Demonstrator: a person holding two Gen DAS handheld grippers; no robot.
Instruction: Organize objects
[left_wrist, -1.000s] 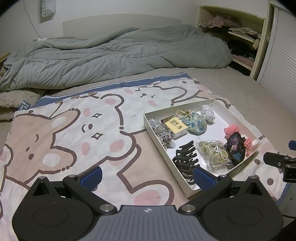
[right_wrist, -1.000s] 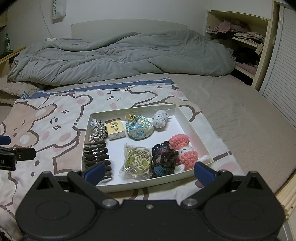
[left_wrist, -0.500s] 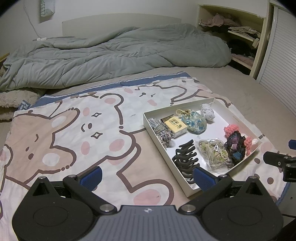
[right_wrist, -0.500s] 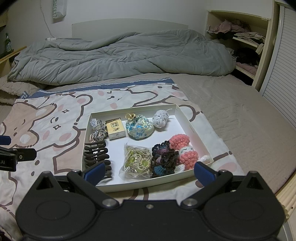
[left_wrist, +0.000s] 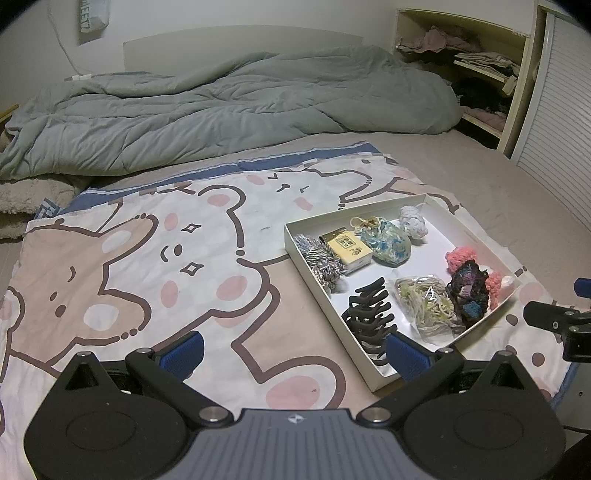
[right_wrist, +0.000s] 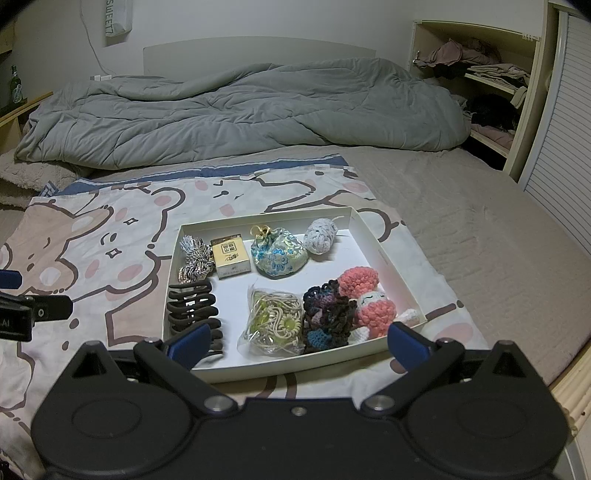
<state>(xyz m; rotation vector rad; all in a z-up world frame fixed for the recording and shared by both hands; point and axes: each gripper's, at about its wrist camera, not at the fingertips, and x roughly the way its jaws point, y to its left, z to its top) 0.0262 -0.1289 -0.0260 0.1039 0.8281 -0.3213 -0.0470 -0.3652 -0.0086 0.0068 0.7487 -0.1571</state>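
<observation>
Item: white tray (right_wrist: 384, 254) on the bear blanket (left_wrist: 155, 266), at your right tool's (right_wrist: 297, 338) twelve o'clock, holding small accessories grouped for sorting. Both tools, left tool (left_wrist: 293, 349) included: fingers apart, empty, poised for picking.

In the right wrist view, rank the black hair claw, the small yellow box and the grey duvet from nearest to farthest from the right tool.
1. Black hair claw, front left of the white tray, by the right tool.
2. Small yellow box, back row of the tray.
3. Grey duvet, bunched at the head of the bed.
</observation>
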